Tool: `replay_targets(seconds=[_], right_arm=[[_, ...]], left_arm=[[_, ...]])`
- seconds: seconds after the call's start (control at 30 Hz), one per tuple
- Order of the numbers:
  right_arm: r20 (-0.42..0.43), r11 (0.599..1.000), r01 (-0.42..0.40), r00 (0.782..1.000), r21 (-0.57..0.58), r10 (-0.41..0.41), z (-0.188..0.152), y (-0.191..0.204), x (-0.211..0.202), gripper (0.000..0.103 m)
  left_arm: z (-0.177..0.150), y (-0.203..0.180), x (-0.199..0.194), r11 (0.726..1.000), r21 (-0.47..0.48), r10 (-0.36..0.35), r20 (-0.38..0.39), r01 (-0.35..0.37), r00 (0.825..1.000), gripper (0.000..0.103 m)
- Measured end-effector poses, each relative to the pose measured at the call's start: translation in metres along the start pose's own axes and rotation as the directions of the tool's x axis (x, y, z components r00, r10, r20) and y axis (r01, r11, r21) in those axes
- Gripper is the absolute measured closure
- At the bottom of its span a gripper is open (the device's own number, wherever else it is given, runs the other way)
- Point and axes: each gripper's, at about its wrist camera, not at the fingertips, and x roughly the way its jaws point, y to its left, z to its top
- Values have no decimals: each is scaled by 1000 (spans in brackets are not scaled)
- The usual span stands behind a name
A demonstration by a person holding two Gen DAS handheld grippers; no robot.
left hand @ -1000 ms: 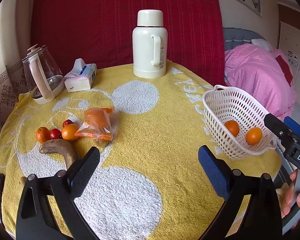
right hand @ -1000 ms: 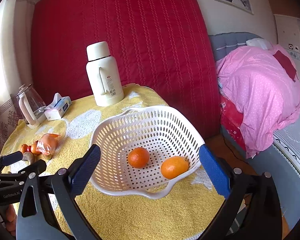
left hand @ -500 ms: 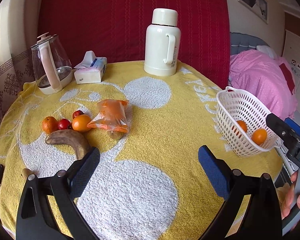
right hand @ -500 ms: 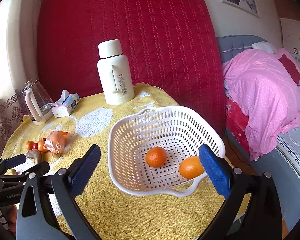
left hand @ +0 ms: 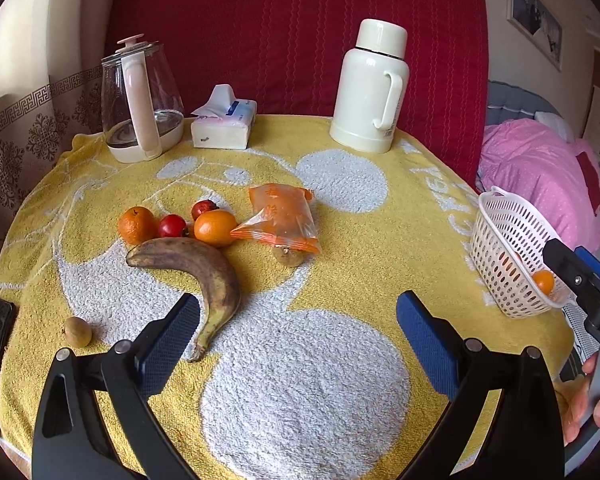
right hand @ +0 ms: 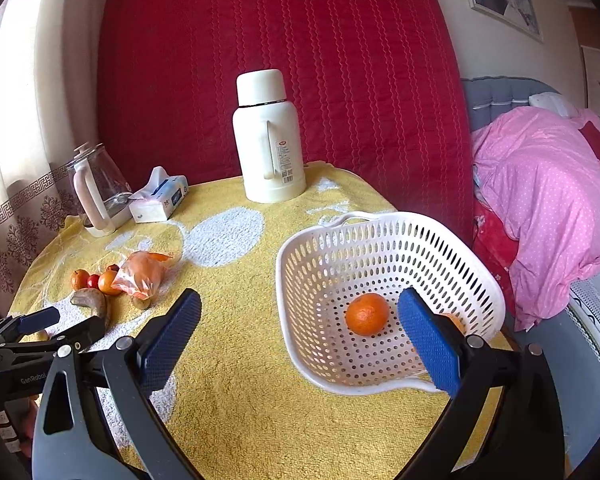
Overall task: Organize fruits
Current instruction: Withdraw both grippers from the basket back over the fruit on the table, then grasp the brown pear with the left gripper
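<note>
A brown, overripe banana (left hand: 204, 276) lies just beyond my open left gripper (left hand: 298, 326), near its left finger. Behind it sit two oranges (left hand: 215, 227), two small red fruits (left hand: 172, 226) and an orange plastic bag (left hand: 282, 216) with a small brown fruit (left hand: 288, 257) at its near edge. Another small brown fruit (left hand: 78, 332) rests at the left. The white basket (right hand: 384, 240) at the table's right edge holds an orange (right hand: 367, 314) and a second one half hidden behind my right finger. My right gripper (right hand: 300, 330) is open and empty, at the basket's near left rim.
A cream thermos (left hand: 370, 88), a tissue pack (left hand: 224, 124) and a glass kettle (left hand: 140, 100) stand along the back of the round table's yellow towel (left hand: 300, 380). A pink-covered bed (right hand: 548, 200) lies to the right. A hand (left hand: 580, 404) grips the right tool.
My left gripper has swung left and moved closer to the fruit pile, so the banana now lies just ahead. The right gripper has shifted left, away from the basket's centre.
</note>
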Motion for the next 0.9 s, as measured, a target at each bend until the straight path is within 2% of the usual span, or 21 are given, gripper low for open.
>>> replay_targets(seconds=[0.37,0.57,0.63,0.83,0.9], right_arm=[[-43,996,-72,997,-55,69,-9,37,13,3],[-64,992,-100,993,-73,95,-15,51,17,3],[-71,991,-108,992,-76,103,-17,54,18,3],[-92,987,-133,988,-90,125,-22,67,21,3],[-100,986,-139,986,-95,130,-24,71,22,3]], left_arm=[[-15,53,-11,996,-73,54,8,-53,999,5],[-24,81,-23,984,-70,168,67,-163,984,5],[-26,95,-24,979,-101,180,50,-174,982,5],[-36,135,-22,965,-226,133,-17,-134,991,5],[-41,146,-21,954,-258,149,-33,-152,988,5]])
